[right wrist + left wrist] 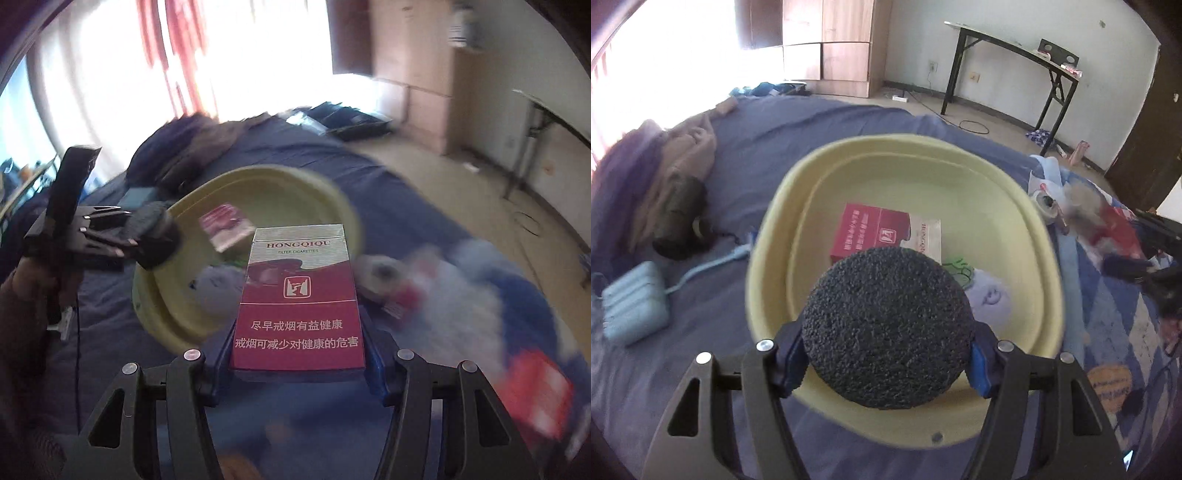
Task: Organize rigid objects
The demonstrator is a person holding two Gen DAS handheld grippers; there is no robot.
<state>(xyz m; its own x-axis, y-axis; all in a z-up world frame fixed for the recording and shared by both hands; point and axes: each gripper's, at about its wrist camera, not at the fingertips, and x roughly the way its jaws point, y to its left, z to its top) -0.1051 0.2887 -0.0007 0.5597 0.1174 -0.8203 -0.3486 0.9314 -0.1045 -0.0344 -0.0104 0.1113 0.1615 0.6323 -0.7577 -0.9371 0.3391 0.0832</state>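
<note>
We hold the black ball (pixel 886 328) tight in our left gripper (pixel 886 363), right over the yellow tub (pixel 1015 221), ready to drop it in. Our right gripper (pixel 297 363) squeezes the red pack (pixel 299 299), near the tub too, so it can go in next.

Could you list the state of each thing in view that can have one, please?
Left tongs: shut on the dark foam ball, above the basin.
Right tongs: shut on a red cigarette pack, lid closed.
Yellow basin: upright on the bed, holding another red pack, lying flat.
Blue pouch: lying on the bed.
</note>
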